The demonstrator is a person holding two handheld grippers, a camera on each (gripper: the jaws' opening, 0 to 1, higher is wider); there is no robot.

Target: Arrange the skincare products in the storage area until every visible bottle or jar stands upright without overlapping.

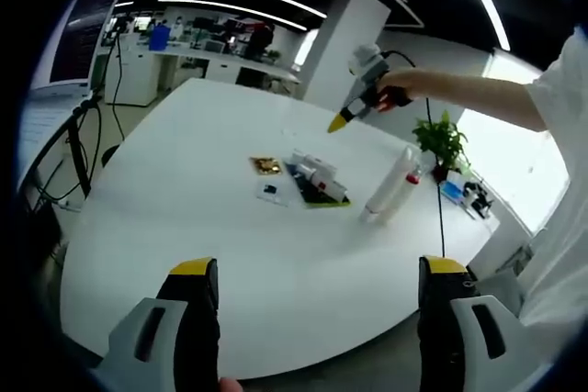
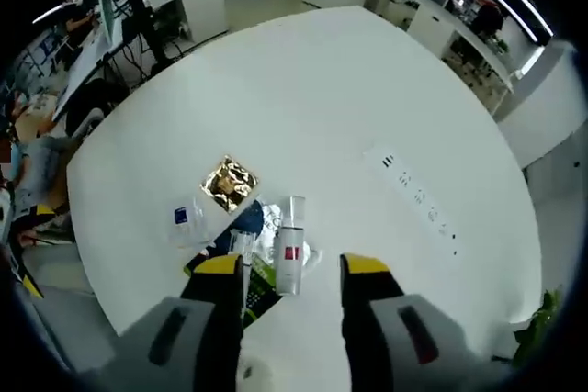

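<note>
Left gripper view: left gripper (image 1: 317,280) wide apart, empty, above white bench (image 1: 184,190); bottles (image 1: 317,176) clustered mid-bench, tall bottle (image 1: 390,188) beside. Right gripper view: right gripper (image 2: 291,268) parted, empty, over red-labelled bottle (image 2: 291,243); writing unreadable.

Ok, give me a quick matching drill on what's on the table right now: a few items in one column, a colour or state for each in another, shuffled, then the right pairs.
Things:
1. Small square packet
2. Tall white bottle
3. Bottle with the red label
4. Right gripper

Descriptions:
A. lying on its side near the potted plant
B. shiny gold
C. open, yellow-tipped fingers either side of a bottle
D. clear, lying flat on the table

Pairs: 1-B, 2-A, 3-D, 4-C
</note>
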